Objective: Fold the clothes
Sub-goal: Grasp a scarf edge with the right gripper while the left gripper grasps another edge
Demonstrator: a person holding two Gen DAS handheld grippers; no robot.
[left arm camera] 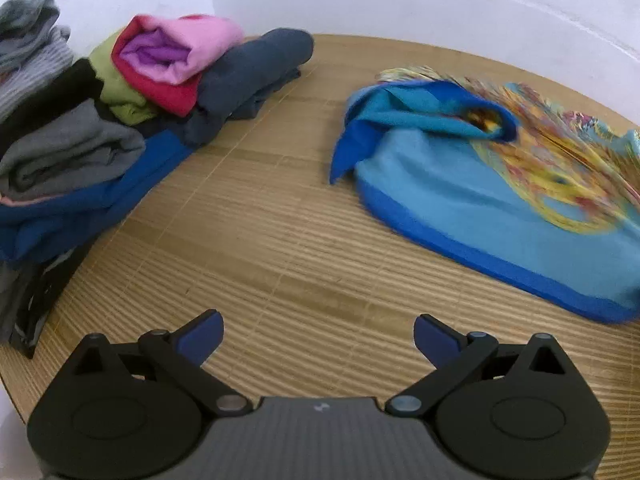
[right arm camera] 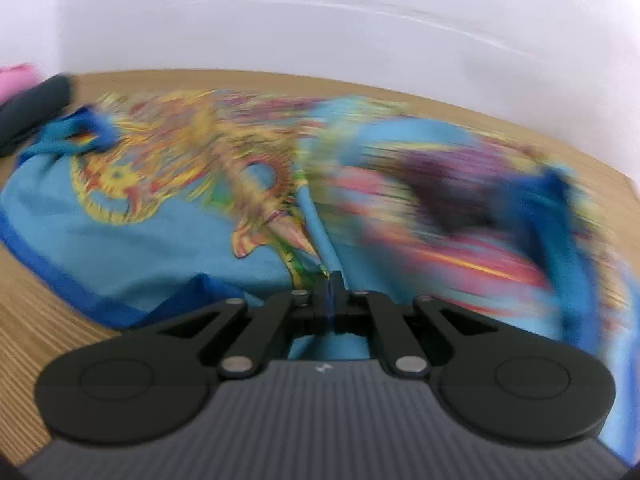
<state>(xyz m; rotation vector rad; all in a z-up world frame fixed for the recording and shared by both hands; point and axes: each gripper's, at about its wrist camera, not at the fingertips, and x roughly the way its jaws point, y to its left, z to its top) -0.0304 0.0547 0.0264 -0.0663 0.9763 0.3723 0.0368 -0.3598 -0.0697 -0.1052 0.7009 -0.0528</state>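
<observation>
- Right gripper [right arm camera: 329,280], nearest, is clamping a ridge of the blue printed garment [right arm camera: 168,248].
- Left gripper [left arm camera: 318,338] is hovering open; I should be lifting evenly.

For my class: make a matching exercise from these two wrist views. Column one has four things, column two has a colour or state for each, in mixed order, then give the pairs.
Column one
1. left gripper
2. right gripper
3. rolled garment on top of the pile
4. shirt with the dragon print

Column two
A. pink and red
B. light blue with a darker blue hem
C. jaws wide apart, nothing between them
D. jaws shut on a fold of cloth

Pairs: 1-C, 2-D, 3-A, 4-B
</observation>
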